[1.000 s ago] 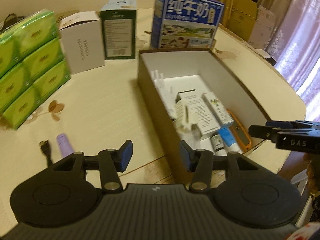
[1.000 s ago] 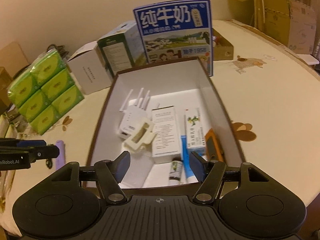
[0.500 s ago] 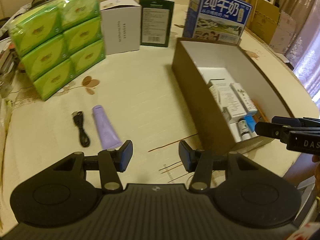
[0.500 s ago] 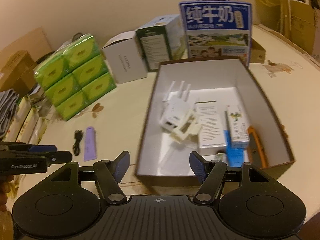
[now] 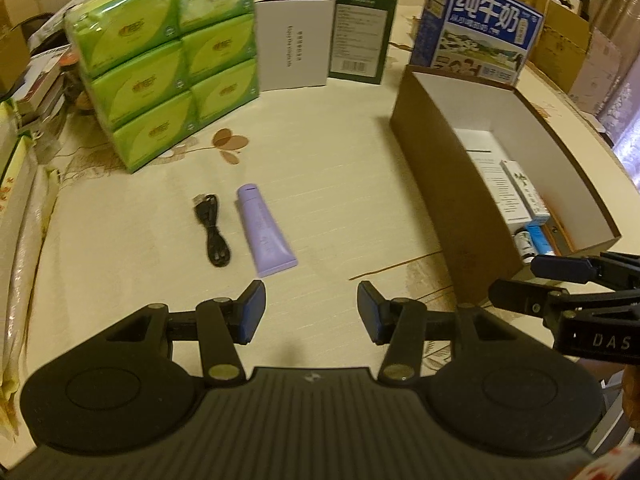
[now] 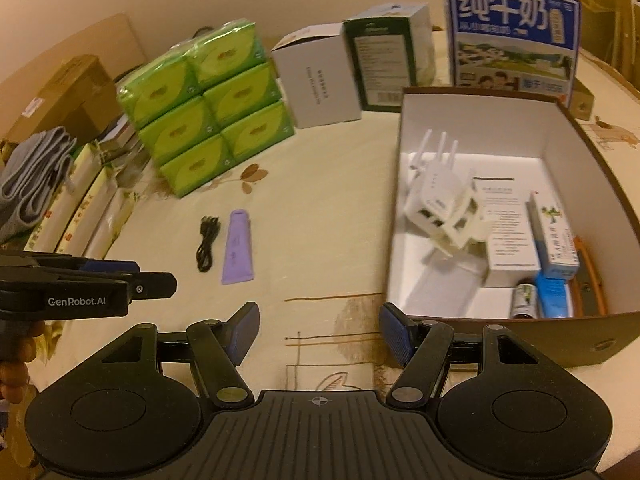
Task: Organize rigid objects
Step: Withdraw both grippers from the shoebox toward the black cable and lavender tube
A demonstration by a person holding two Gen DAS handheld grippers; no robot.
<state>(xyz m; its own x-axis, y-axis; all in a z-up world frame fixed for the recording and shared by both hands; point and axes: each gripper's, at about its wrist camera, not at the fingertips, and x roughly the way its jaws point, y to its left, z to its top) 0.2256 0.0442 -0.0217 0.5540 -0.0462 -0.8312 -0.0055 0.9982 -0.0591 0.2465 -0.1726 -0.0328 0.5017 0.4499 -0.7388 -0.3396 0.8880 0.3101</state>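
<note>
- Our left claw (image 5: 311,312) stands open with nothing between its pads, hovering over bare worktop (image 5: 340,184); our right claw (image 6: 318,334) is likewise open and empty, just left of the near corner of the brown box (image 6: 600,344).
- The lilac tube (image 5: 265,235) lies flat just ahead of the left claw and a little to its left, its crimped flat end nearest us and the cap end pointing away. From the right claw it sits ahead and well to the left.
- We judge the tube light and somewhat yielding in the body, with a smooth skin that may slide under the pads. The firmer places look to be the cap end and the crimp; we would close across the narrow width near the middle or toward the cap, gently, so as not to squeeze the contents.
- The black cable (image 5: 211,232) lies just beside the tube on its left, apart from it. It is limp and coiled, so it would sag and trail; we would pinch the bunched loop, not a single strand.
- The box, ahead and to the right of the left claw, already holds the white router (image 6: 434,196), small cartons and a little bottle; there is bare floor on its left side for the tube.
</note>
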